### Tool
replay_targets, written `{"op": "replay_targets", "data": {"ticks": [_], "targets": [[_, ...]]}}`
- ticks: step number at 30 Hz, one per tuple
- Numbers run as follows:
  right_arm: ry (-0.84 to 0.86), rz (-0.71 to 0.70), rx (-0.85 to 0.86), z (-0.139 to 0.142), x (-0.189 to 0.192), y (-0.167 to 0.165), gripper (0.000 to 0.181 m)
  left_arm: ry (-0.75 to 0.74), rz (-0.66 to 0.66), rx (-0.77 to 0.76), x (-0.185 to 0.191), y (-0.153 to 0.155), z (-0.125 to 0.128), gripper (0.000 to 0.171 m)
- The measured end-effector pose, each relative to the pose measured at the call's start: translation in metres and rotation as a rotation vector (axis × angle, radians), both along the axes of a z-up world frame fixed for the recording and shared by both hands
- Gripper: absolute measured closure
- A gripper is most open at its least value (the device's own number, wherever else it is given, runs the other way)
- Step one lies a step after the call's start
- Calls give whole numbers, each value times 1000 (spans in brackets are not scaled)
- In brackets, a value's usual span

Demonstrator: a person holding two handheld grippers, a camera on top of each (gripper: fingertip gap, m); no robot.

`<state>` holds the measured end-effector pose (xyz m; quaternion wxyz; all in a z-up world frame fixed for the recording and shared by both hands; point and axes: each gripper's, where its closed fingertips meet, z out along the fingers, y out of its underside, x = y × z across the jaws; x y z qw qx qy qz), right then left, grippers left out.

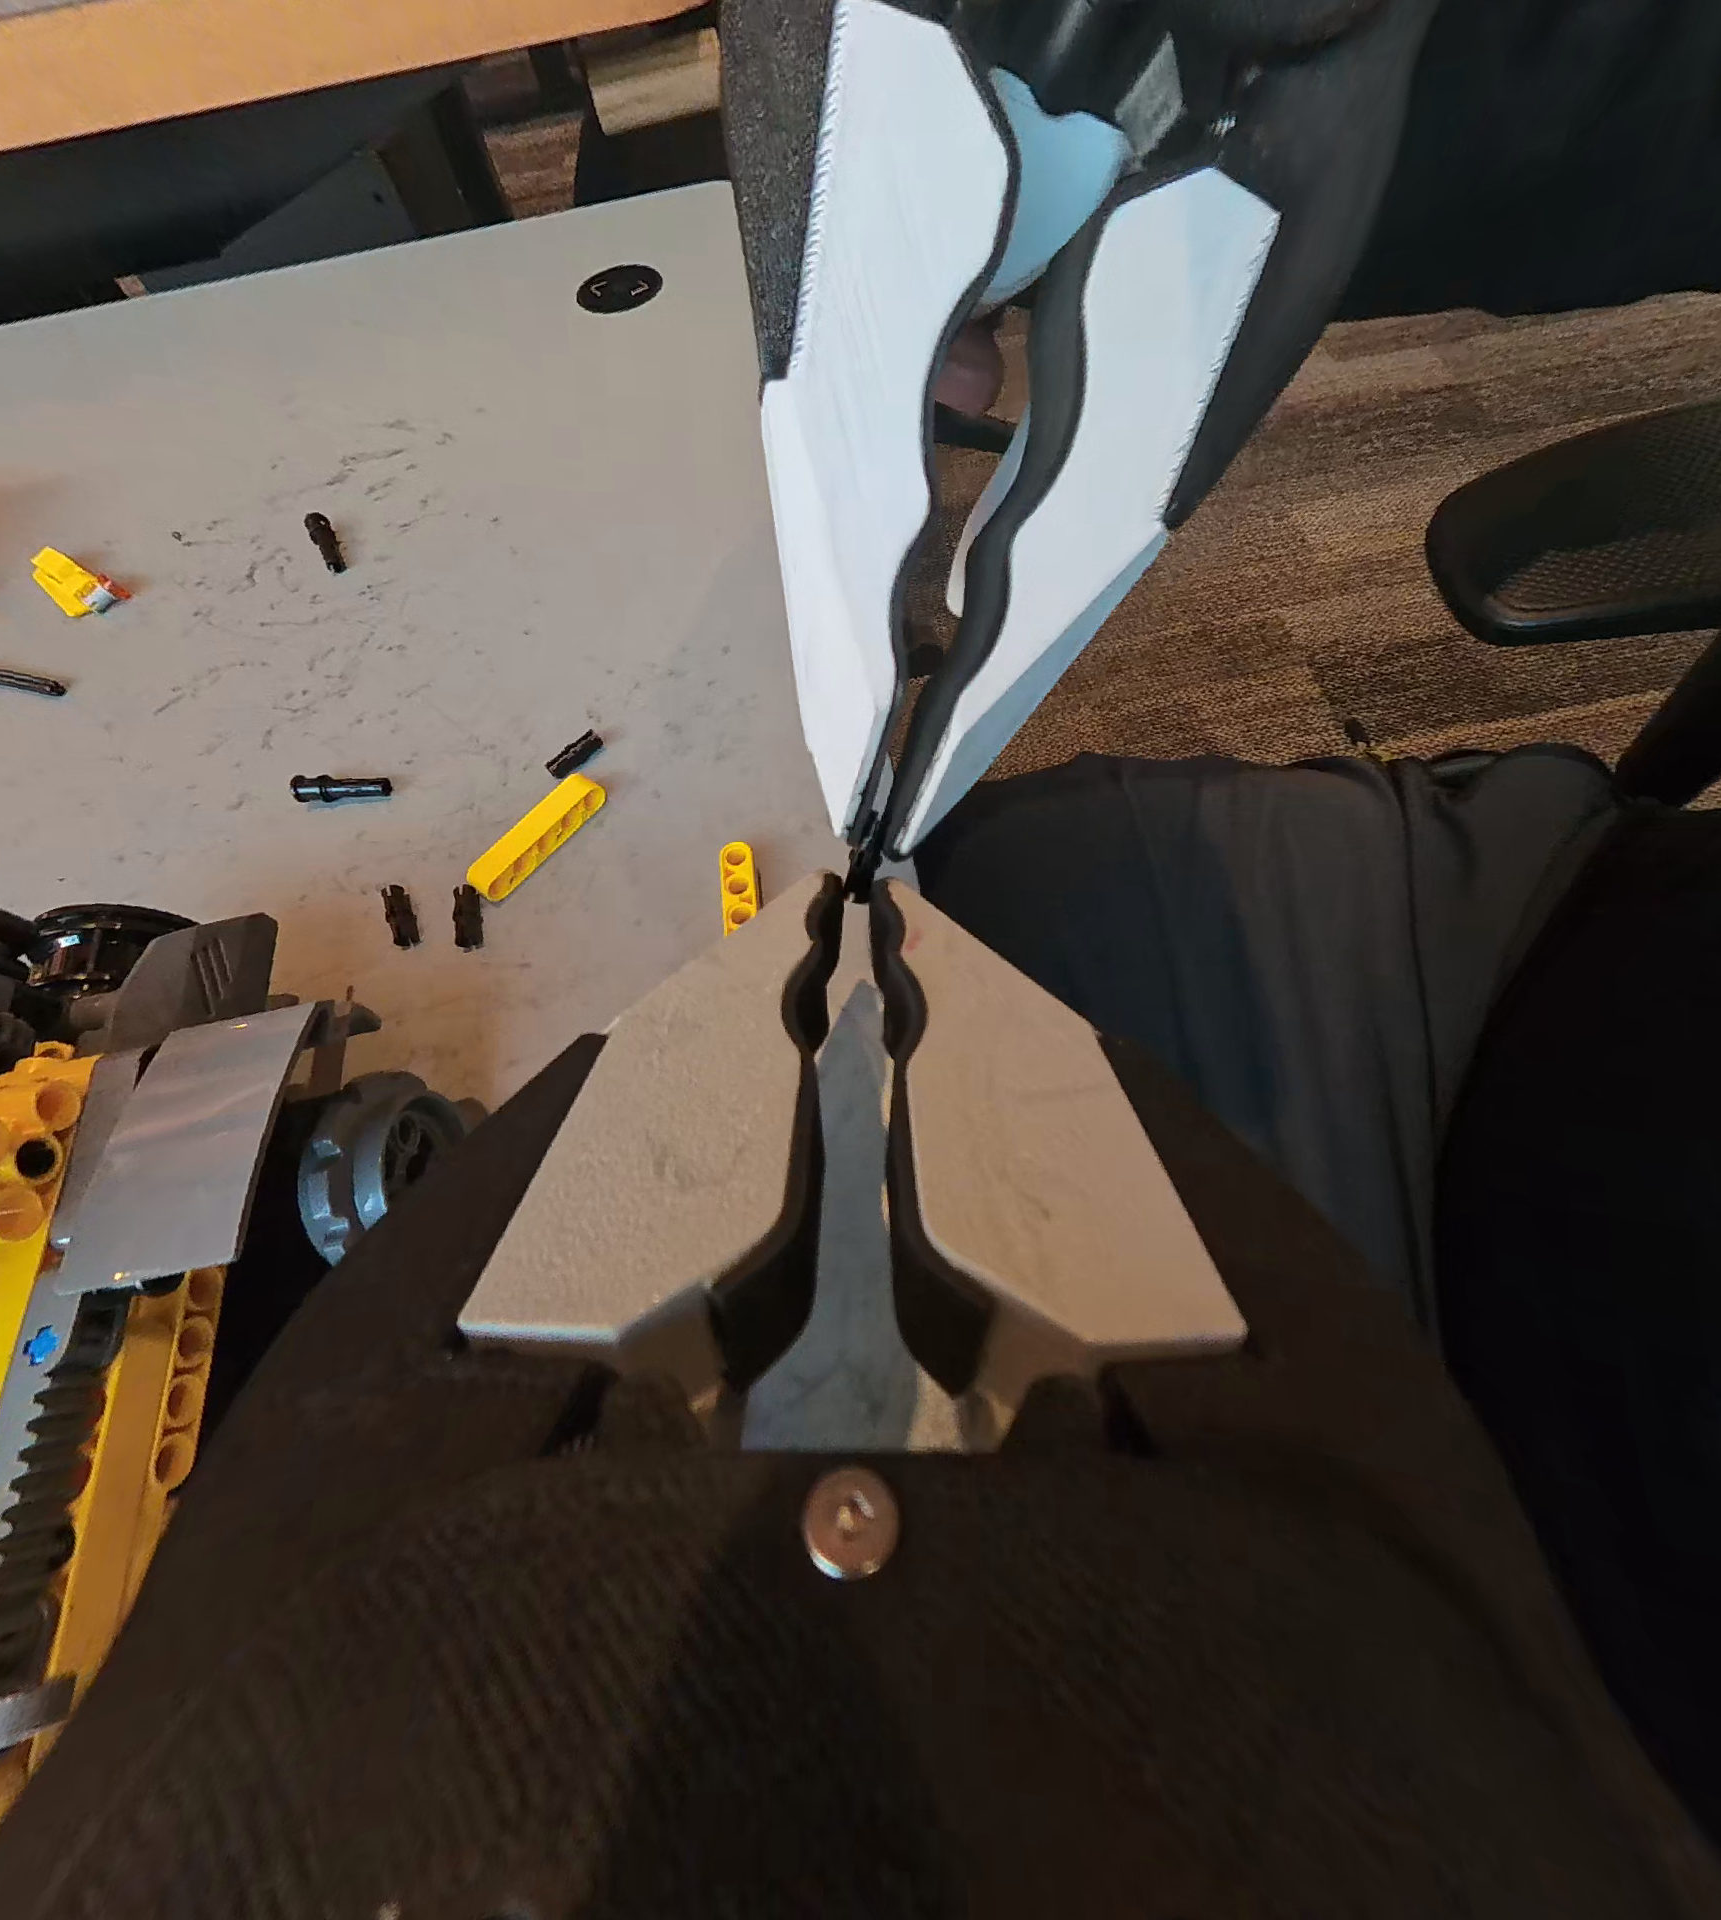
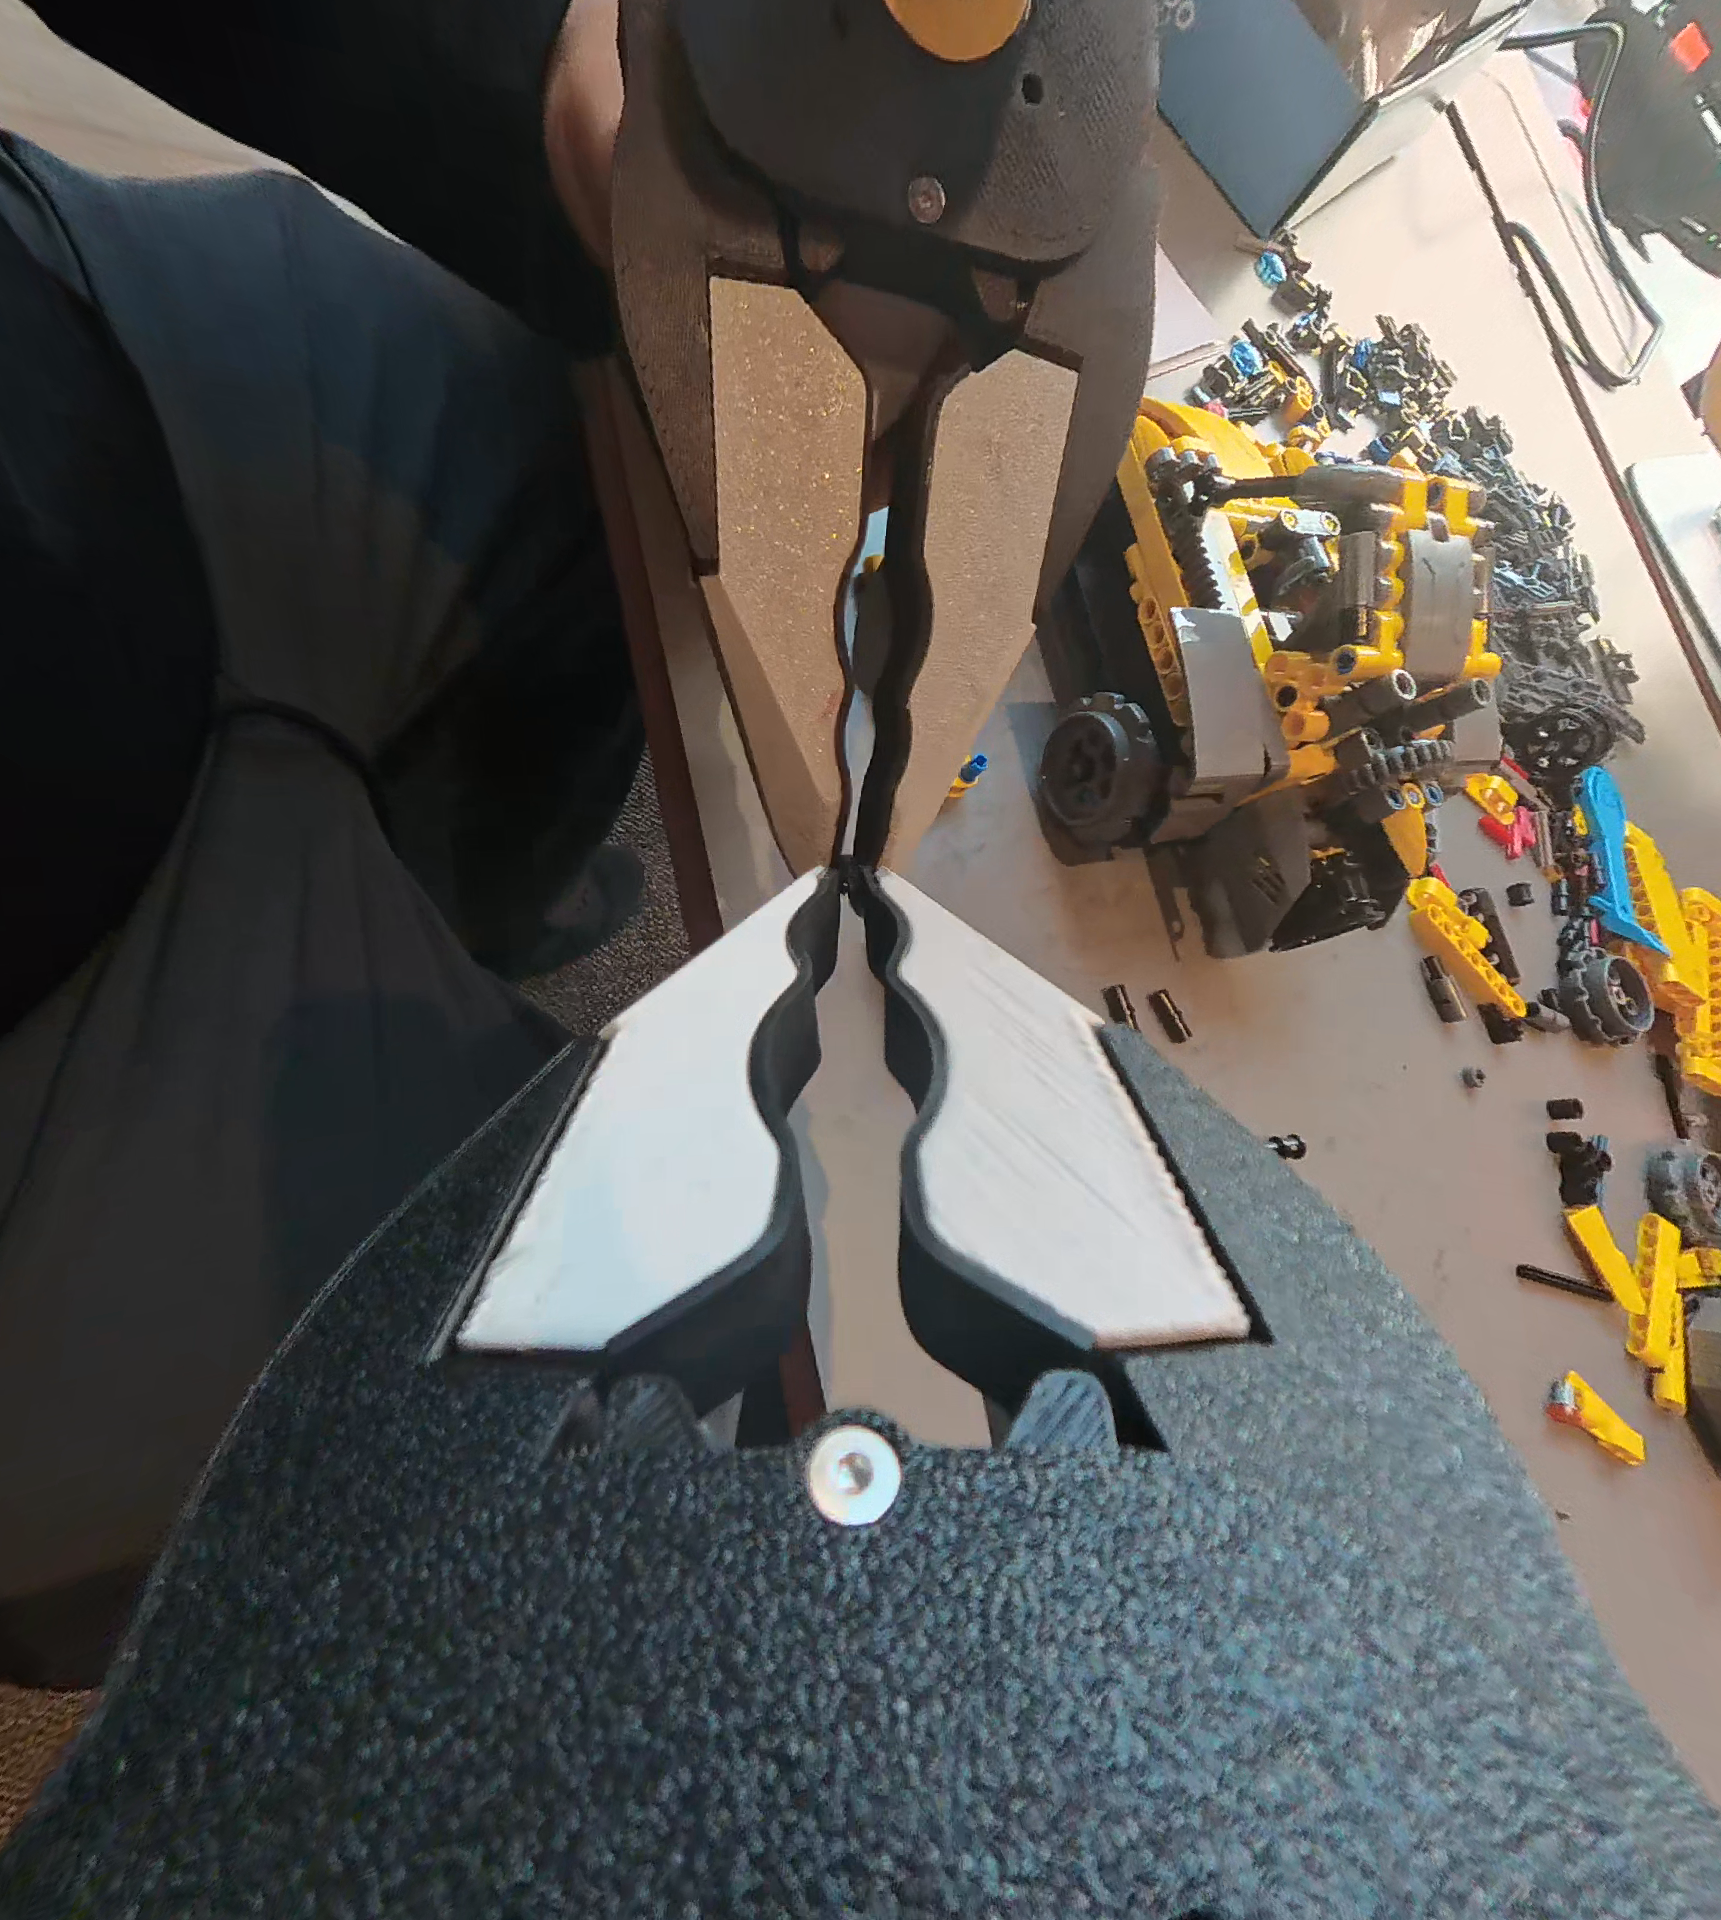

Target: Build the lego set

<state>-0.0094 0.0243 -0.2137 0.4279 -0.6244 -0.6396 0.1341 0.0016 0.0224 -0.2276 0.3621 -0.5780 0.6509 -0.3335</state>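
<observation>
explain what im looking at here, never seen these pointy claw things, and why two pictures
These are two hand-held grippers, each a two-finger pincer that a person carries, one per hand. Each has a camera looking forward along its fingers, so each picture is one gripper's own view.

In the left wrist view the grey-fingered left gripper fills the bottom, and the white-fingered right gripper comes down from above. The right wrist view shows the same meeting from the other side.

Both are closed, tip to tip, on a tiny black piece, too small to identify. They meet just off the edge of the grey table, above the person's dark-clothed lap.

On the table are a half-built yellow toy vehicle, loose black pins, a yellow beam and a heap of more parts.
</observation>
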Motion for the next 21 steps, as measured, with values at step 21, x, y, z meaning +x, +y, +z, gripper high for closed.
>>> {"op": "replay_targets", "data": {"ticks": [21], "targets": [[155, -114, -149, 7, 4, 8, 177, -57, 79, 27, 2, 9, 8, 171]]}}
